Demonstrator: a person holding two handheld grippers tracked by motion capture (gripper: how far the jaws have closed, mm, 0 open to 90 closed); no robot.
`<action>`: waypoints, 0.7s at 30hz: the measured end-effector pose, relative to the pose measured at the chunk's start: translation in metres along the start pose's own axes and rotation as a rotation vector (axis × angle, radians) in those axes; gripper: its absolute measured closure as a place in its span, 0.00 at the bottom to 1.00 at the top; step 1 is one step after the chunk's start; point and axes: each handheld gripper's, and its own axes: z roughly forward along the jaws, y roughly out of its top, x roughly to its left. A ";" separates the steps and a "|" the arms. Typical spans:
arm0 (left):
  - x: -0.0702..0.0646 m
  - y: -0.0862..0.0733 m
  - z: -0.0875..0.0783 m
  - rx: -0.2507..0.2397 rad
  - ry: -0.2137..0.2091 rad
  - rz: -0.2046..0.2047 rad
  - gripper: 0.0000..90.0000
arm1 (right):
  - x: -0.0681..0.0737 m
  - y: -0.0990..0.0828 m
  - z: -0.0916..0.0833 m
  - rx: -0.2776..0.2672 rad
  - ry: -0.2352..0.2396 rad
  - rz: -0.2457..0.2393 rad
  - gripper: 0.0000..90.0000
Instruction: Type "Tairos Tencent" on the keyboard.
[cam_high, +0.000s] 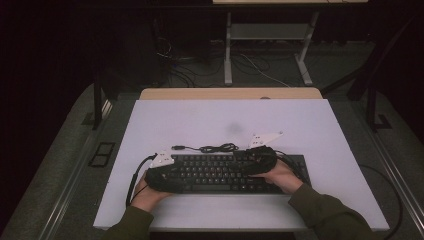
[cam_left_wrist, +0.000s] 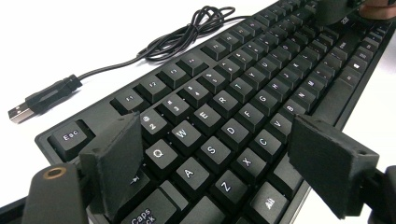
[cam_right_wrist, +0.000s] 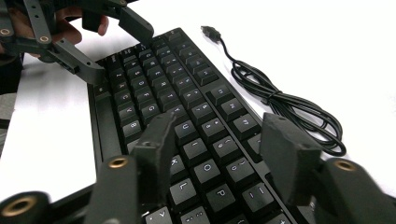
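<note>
Both tools released, left tool and right tool hover over the keyboard near the worktop's front edge, its cable lying coiled and untouched behind.

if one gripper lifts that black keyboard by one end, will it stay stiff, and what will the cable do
The keyboard looks like a long rigid slab, so it should probably stay straight but may pivot and sag at the far end. Its cable lies in loose coils, so it will likely trail limply and drag. The smooth white table may let it slide.
</note>
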 end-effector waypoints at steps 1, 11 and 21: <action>0.000 0.000 0.000 -0.001 0.001 0.001 0.18 | -0.001 0.001 0.001 0.001 -0.001 -0.002 0.57; -0.002 0.001 0.001 -0.011 -0.009 -0.001 0.13 | -0.001 0.009 0.009 -0.003 0.008 -0.004 0.76; -0.003 0.002 0.003 -0.017 0.002 0.005 0.02 | 0.000 0.007 0.017 0.019 0.038 -0.013 0.93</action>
